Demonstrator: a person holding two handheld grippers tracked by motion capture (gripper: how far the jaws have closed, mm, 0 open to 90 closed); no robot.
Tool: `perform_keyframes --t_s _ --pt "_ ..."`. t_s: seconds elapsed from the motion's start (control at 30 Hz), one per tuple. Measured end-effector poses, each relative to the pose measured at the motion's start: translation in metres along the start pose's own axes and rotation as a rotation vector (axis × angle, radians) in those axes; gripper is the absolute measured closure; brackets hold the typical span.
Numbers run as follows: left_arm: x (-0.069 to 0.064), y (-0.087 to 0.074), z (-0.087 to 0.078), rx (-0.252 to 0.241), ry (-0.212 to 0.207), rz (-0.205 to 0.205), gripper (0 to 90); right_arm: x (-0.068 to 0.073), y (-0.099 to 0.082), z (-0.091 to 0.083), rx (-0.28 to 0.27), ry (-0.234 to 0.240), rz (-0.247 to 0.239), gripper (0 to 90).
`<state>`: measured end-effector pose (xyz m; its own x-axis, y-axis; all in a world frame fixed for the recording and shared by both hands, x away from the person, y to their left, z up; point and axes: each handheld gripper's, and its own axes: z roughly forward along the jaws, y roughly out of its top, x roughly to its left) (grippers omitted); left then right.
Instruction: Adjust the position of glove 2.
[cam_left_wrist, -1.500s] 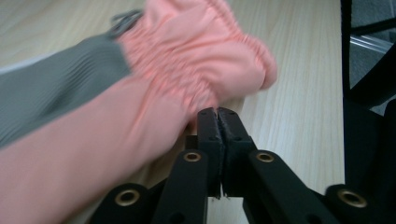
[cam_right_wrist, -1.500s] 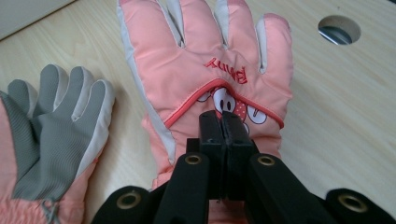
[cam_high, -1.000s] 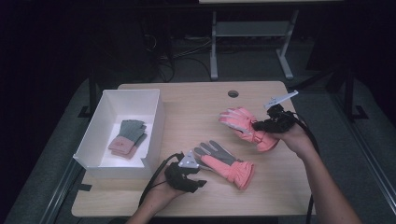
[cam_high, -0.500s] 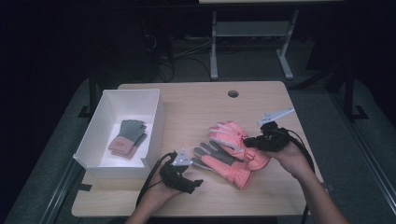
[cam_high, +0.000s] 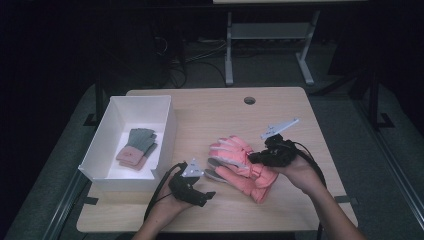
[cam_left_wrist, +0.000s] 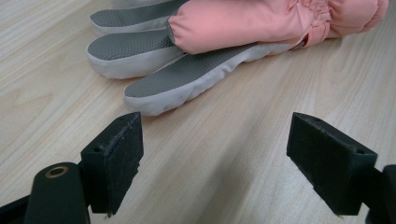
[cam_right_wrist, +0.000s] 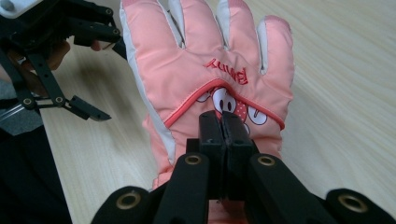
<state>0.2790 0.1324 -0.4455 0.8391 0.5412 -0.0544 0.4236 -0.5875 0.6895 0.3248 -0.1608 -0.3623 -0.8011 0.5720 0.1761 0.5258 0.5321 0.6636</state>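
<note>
Here right tool (cam_right_wrist: 222, 122) pinches pink glove (cam_high: 239, 156); left tool (cam_high: 197, 192), just opened, empty, near table edge (cam_high: 215, 226).

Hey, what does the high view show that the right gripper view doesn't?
High view alone: the white box at the table's left, holding a grey-and-pink glove pair, plus the table hole. Right gripper view alone: the cartoon face and red lettering on the pink glove. Shared: that glove, pinched by the shut right hand-held gripper, and the open left hand-held gripper.

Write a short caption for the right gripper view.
Right gripper, jaws shut, pinches a pink glove above the wooden table.
</note>
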Motion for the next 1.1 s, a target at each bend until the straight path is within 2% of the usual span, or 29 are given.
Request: perform_keyframes --t_s 0.3,0.63,0.73,0.8,0.83,0.87,0.9,1.0,1.03,1.1 --pt "-0.001 0.001 0.000 0.002 0.001 0.003 18.3 0.006 -0.001 0.014 0.042 0.013 -0.009 88.9" --pt "0.000 0.001 0.000 0.008 0.003 0.007 18.5 0.009 -0.004 0.039 0.106 -0.012 -0.028 88.3" --pt "0.000 0.000 0.001 0.009 0.000 0.005 18.6 0.010 -0.004 0.041 0.117 -0.020 -0.025 85.9" --pt "0.000 0.000 0.000 0.009 -0.004 0.006 19.4 0.008 -0.005 0.040 0.103 -0.011 -0.033 80.2" --pt "0.000 0.000 0.000 0.009 -0.004 0.006 21.1 0.008 -0.005 0.040 0.103 -0.011 -0.033 80.2" --pt "0.000 0.001 -0.002 0.005 -0.001 0.003 22.9 0.007 -0.004 0.034 0.071 -0.006 -0.023 73.2" --pt "0.000 0.001 -0.003 0.000 -0.004 -0.003 24.8 0.006 -0.004 0.031 0.051 -0.005 -0.024 70.0" --pt "0.001 0.002 -0.008 -0.025 -0.012 -0.019 38.4 0.001 -0.004 0.020 -0.003 -0.017 -0.030 69.4" --pt "0.000 0.003 -0.008 -0.028 -0.018 -0.029 45.2 -0.001 -0.005 0.015 -0.029 -0.027 -0.036 71.3" --pt "0.000 0.003 -0.010 -0.016 -0.037 -0.020 58.3 -0.006 -0.007 0.006 -0.061 -0.054 -0.033 79.2"
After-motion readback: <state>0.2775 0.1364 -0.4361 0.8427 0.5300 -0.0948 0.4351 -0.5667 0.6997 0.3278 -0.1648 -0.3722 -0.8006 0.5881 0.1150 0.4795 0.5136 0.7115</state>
